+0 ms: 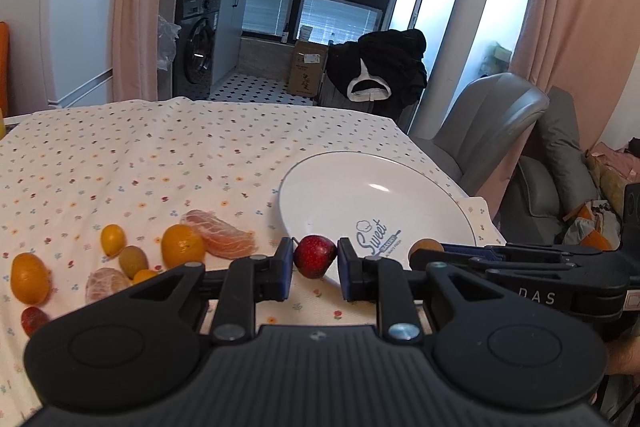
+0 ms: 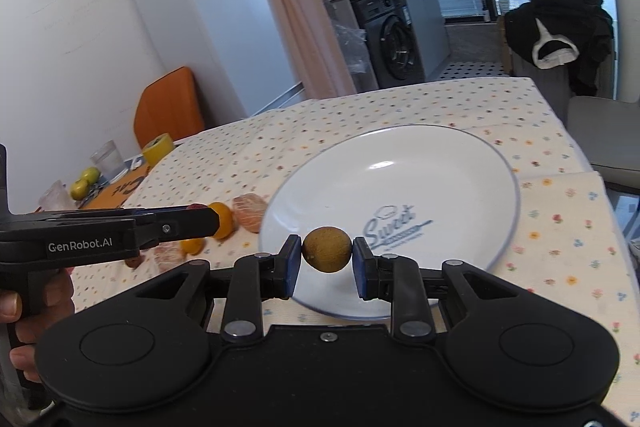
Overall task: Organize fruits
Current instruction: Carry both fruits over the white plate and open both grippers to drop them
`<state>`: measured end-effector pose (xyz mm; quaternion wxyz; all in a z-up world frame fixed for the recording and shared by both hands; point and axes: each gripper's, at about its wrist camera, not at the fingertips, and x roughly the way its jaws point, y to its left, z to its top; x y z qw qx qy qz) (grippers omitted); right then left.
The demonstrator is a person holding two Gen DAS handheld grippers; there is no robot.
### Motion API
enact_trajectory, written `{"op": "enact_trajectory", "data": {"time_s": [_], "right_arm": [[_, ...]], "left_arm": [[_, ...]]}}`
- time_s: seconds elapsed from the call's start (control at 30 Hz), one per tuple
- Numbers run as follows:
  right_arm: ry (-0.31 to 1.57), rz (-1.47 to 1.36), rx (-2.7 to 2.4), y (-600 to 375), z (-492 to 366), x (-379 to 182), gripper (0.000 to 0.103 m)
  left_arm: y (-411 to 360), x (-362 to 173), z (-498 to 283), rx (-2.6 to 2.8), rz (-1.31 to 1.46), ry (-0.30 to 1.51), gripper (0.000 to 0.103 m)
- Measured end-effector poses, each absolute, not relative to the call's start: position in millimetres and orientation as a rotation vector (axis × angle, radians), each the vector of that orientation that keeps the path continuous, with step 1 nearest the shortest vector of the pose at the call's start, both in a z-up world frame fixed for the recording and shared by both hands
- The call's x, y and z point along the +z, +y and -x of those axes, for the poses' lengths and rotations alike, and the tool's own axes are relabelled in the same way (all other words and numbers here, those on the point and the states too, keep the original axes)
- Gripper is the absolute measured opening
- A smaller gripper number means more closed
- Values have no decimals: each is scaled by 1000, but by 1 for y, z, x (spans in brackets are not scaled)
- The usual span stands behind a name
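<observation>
here, the left gripper [image 1: 315, 259] clamps a red strawberry [image 1: 315, 255] at the white plate [image 1: 372, 183] rim; the right gripper [image 2: 327, 255] clamps a brown round fruit [image 2: 327, 254] above it.

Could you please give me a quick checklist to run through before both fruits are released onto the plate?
1. Left gripper jaws shut on the strawberry: ok.
2. Right gripper jaws shut on the brown fruit: ok.
3. Plate bare, with room for both: ok.
4. Brown fruit over the plate: ok.
5. Strawberry past the plate's rim: cannot tell.
6. Grippers apart: ok.
</observation>
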<state>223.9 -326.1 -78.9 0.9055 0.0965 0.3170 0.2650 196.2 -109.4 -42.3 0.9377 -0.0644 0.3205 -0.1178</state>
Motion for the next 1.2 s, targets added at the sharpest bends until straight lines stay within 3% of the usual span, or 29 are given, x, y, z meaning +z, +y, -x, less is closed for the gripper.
{"op": "enact_trajectory", "data": {"time_s": [0.93,1.2], "right_arm": [[682,-188,478,-349,-234,-95,30],[673,-187,482,-346,-229,-91,31]], "left_arm": [[-155,-73,-234,-307,74,761,22],[-146,-63,-225,-277,79,746,26]]}}
